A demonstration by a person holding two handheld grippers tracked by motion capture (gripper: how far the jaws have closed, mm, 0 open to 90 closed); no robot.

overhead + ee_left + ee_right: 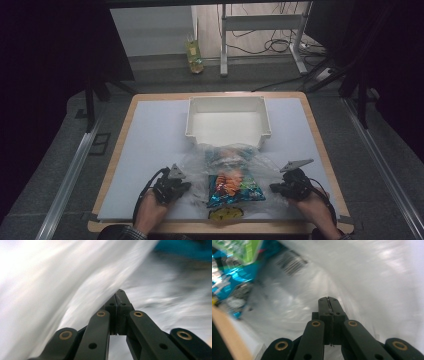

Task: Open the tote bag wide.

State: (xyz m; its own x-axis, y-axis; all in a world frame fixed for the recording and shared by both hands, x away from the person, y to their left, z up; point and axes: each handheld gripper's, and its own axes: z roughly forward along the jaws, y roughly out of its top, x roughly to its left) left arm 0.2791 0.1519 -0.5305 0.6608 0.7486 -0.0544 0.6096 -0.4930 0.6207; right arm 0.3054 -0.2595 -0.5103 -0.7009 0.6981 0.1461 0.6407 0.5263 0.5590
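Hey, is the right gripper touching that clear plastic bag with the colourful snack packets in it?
Cannot tell. In the right gripper view the shut right gripper lies against the clear plastic bag's film, but blur hides whether film is pinched between them.

I see a wood-edged table (316, 131) under a white sheet (155, 135). Between my left claw (184, 186) and right claw (274, 187) lies a clear plastic bag of snack packets (231, 175). Beyond both claws sits a white bin (228, 120).

dim room, grey floor (55, 165), metal desk frame (260, 30) behind
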